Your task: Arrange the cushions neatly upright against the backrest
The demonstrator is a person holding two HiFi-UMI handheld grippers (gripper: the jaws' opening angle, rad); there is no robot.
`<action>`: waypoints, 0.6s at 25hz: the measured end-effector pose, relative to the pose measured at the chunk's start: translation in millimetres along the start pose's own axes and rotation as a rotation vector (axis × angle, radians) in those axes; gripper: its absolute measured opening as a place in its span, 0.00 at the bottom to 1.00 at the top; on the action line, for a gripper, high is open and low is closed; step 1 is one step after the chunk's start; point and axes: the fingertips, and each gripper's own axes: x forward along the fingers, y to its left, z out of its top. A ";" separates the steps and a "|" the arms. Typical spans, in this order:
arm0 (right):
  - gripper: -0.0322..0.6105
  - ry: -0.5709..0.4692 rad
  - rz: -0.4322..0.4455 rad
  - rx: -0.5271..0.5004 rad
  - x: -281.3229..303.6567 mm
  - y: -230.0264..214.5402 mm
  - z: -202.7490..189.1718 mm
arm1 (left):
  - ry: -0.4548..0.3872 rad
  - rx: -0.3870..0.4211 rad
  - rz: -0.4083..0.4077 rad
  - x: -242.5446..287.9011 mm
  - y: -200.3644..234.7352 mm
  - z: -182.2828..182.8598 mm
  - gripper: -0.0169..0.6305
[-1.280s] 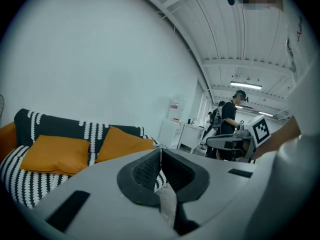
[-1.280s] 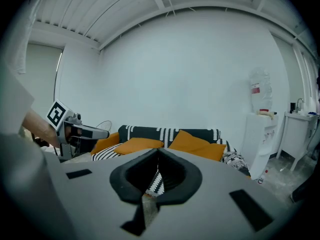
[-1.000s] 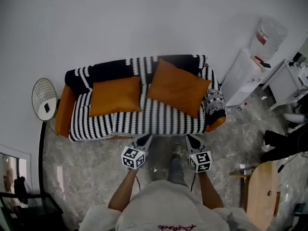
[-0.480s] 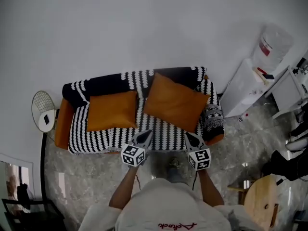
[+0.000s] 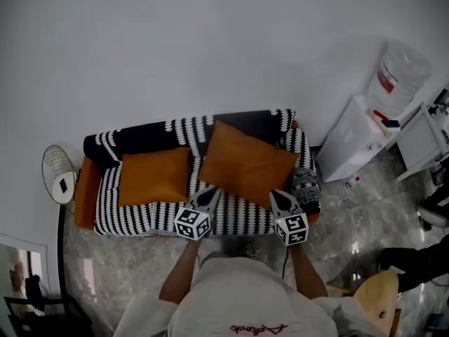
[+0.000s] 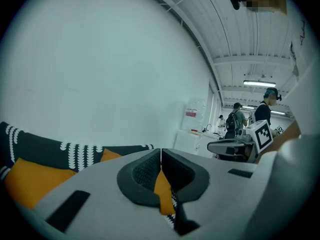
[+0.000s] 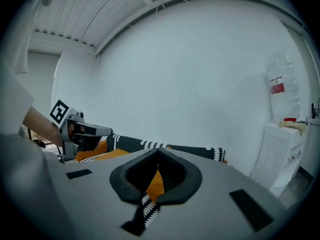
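Two orange cushions sit on the sofa (image 5: 133, 216), which has a black and white striped cover. The left cushion (image 5: 153, 177) lies fairly straight, with its top edge near the backrest (image 5: 140, 135). The right cushion (image 5: 245, 163) is turned crooked, with one corner poking up over the backrest, so I think it needs the most fixing. From above I cannot tell how much either one leans or lies flat. The left tool (image 5: 209, 194) and the right tool (image 5: 278, 198) are held out side by side, over the front edge of the seat, and both point at the sofa. Each tool has its jaws pressed together with nothing in them. I think they are closed because no cushion has been grabbed yet, and they must open first. The sofa holds only the two cushions. To the right, a white water cooler (image 5: 347, 146) carries a big clear bottle (image 5: 401, 72) on top.
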 end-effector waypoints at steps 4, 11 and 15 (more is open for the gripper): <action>0.10 0.018 -0.003 0.014 8.3 -17.7 -5.0 | 0.030 -0.015 0.012 13.2 7.6 -7.4 0.08; 0.10 0.038 -0.019 0.047 26.1 -37.4 -12.4 | 0.063 -0.031 0.022 29.9 26.5 -13.2 0.08; 0.10 0.045 -0.038 0.058 37.1 -48.8 -11.3 | 0.077 -0.036 0.009 45.6 37.0 -12.7 0.08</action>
